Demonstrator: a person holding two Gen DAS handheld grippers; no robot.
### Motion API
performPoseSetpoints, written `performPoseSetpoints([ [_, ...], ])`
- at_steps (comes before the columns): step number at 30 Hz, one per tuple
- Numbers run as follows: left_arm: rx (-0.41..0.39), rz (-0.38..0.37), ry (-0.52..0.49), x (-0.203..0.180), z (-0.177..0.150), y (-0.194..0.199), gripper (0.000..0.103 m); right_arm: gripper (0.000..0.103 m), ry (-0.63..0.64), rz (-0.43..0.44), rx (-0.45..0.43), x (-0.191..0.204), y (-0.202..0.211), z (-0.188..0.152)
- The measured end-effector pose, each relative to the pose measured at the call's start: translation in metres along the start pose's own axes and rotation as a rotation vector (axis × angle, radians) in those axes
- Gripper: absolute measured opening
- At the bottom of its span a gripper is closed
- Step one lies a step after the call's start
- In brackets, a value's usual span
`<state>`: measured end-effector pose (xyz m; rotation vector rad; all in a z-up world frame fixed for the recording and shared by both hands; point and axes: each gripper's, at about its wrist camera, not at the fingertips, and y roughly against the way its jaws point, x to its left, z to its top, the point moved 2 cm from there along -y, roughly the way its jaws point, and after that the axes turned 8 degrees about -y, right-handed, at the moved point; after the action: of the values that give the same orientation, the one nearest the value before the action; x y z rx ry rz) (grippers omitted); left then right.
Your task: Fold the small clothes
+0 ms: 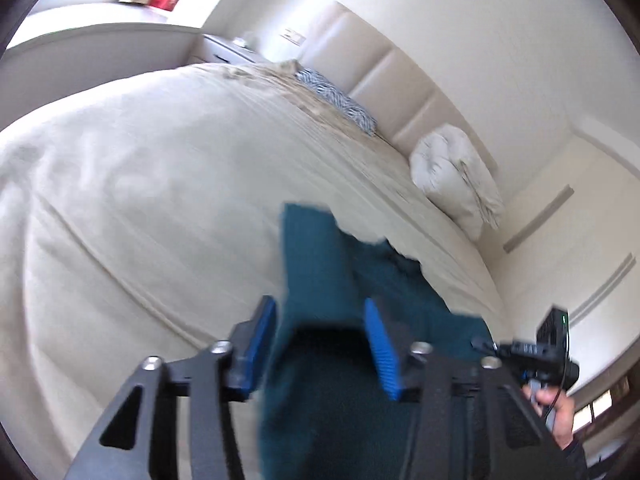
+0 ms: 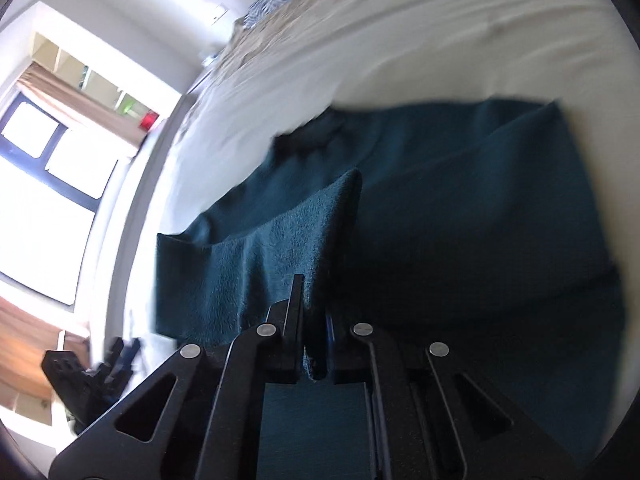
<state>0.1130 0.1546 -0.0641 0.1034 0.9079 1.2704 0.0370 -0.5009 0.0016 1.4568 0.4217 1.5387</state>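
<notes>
A dark teal fleece garment (image 2: pixel 460 208) lies on a cream bed (image 1: pixel 140 200). In the left wrist view the garment (image 1: pixel 316 264) runs between the blue pads of my left gripper (image 1: pixel 320 320), whose jaws stand apart with the cloth loose between them. My right gripper (image 2: pixel 316 304) is shut on a raised fold of the teal garment, which stands up from its fingertips. The right gripper (image 1: pixel 532 348) and the hand holding it show at the lower right of the left wrist view. The left gripper (image 2: pixel 92 372) shows blurred at the lower left of the right wrist view.
A padded beige headboard (image 1: pixel 384 68) runs along the wall. A zebra-patterned pillow (image 1: pixel 336 100) and a white pillow (image 1: pixel 456 176) lie by it. A nightstand (image 1: pixel 228 50) stands past the bed. A bright window (image 2: pixel 44 200) is beside the bed.
</notes>
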Motion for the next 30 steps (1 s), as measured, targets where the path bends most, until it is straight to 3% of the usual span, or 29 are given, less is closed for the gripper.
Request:
performPoseSetpoints([
  [4,0.001,-0.027,0.057,0.013,0.016,-0.002,0.028,0.007,0.019,-0.095,-0.013,-0.020,0.002,0.020],
  [7,0.017,-0.049,0.060,0.009,0.022,-0.011,0.028,0.007,0.005,-0.133,-0.013,-0.035,-0.001,0.029],
  [16,0.149,-0.093,0.021,-0.022,0.029,-0.087,0.028,0.007,0.002,-0.146,-0.001,-0.059,-0.022,0.035],
  [21,0.225,-0.024,-0.007,-0.021,0.025,-0.133,0.028,0.007,0.005,-0.141,-0.005,-0.057,-0.029,0.039],
  [25,0.231,0.012,0.006,-0.005,0.015,-0.147,0.004,0.007,0.023,-0.143,-0.018,-0.053,-0.028,0.041],
  [30,0.218,0.002,0.004,0.001,0.010,-0.146,0.004,0.007,-0.010,-0.156,0.008,-0.070,-0.041,0.045],
])
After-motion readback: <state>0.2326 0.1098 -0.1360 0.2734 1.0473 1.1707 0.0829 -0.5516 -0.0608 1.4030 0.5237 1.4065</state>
